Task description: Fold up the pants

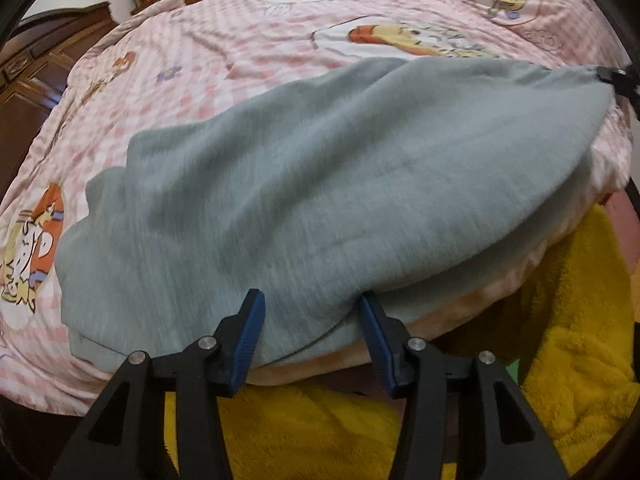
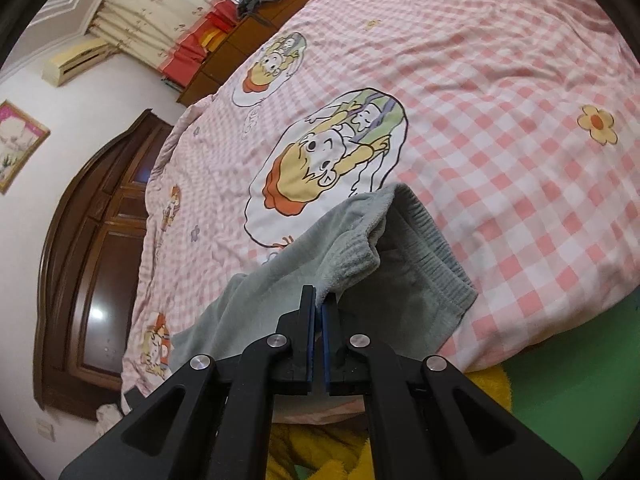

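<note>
Two grippers share the grey pants (image 1: 320, 184) on the bed (image 1: 248, 52): with the right gripper (image 2: 319, 300) clamped on the waistband, the left gripper (image 1: 312, 300), apart astride the near edge, should pinch both layers before lifting.

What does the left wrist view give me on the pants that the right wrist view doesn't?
Only the left wrist view: the broad body of the grey pants spread over the bed's near edge, with the left hand-held gripper open, its pads astride the hem without pressing.

Only the right wrist view: the ribbed waistband, the right hand-held gripper shut on it, and a wooden door.

Both: the pants, the pink checked bedcover, a yellow blanket below.
</note>
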The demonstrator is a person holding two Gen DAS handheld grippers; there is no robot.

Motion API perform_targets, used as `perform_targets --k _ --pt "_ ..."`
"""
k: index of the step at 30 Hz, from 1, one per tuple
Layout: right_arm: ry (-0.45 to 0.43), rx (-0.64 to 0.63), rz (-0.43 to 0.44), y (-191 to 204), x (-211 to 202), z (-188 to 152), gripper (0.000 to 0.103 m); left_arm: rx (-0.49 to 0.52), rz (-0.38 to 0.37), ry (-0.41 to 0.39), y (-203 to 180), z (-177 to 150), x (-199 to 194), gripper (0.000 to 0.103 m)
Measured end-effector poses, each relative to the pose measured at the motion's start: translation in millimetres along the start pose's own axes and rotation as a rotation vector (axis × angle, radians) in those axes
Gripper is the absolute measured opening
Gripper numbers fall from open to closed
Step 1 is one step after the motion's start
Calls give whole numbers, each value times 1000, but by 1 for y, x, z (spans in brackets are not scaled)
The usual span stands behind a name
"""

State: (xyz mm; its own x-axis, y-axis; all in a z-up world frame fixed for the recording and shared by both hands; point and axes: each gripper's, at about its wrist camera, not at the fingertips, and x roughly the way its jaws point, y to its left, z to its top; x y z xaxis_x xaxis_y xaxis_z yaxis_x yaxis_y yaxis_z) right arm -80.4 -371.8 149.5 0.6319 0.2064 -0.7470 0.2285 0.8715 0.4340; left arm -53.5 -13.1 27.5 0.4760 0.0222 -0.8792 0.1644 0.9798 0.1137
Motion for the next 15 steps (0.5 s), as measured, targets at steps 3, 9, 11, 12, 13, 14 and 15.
perform_targets --k 3,9,11,12,13,14,15 --pt "2 24 30 1 1 5 3 19 -76 -9 -7 0 -5 52" --pt "-12 -11 46 18 -5 12 3 57 -53 -3 -19 3 5 52" --pt "-9 -34 27 21 -6 11 3 45 -11 -6 -15 4 7 41" --pt "-7 -41 14 20 -6 10 3 32 -11 -13 -12 3 6 10" --pt "-3 -44 5 18 -5 9 3 17 -32 -17 -7 3 4 5" --pt "2 -43 -9 14 -4 7 3 0 -67 -23 -2 3 0 5" --pt "12 -38 -32 8 -1 5 3 -6 -84 -32 0 3 -4 5"
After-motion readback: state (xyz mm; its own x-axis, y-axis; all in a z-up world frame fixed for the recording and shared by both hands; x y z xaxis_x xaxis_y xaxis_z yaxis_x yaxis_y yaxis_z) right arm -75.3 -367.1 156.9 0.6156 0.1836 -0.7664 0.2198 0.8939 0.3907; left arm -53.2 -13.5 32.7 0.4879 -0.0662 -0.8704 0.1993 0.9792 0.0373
